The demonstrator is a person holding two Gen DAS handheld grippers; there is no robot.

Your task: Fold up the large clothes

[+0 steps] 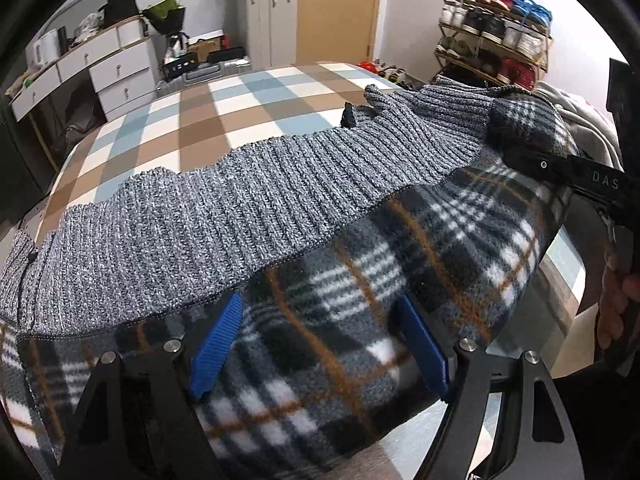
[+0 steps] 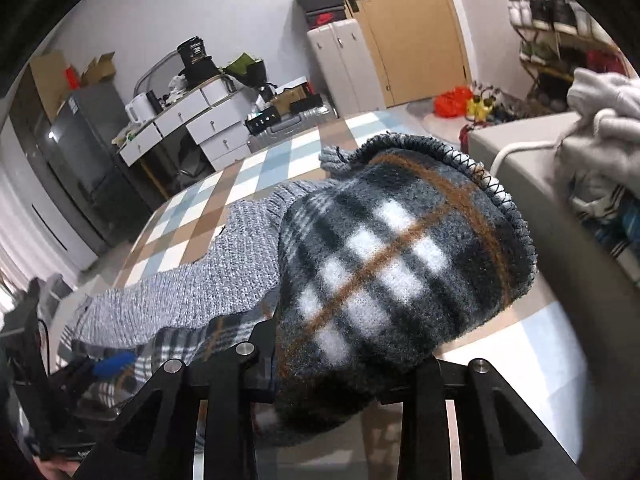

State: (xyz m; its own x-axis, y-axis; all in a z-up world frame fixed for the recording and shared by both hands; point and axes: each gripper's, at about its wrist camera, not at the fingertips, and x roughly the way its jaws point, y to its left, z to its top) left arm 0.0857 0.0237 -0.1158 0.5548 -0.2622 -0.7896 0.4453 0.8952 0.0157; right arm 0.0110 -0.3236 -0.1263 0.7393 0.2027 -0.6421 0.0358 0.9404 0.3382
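Fuzzy plaid fleece (image 1: 360, 320); ribbed grey knit (image 1: 240, 208)

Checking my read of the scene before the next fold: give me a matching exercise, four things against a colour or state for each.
Things:
1. left gripper
2. right gripper
3. knit sleeve
4. bed cover

States:
A. brown, blue and white checks
B. grey ribbed, lying across the plaid fleece
C. jaws apart, blue pads either side of the fleece, not pressing it
D. clamped on a bunched fold of plaid fleece

Pairs: 1-C, 2-D, 3-B, 4-A
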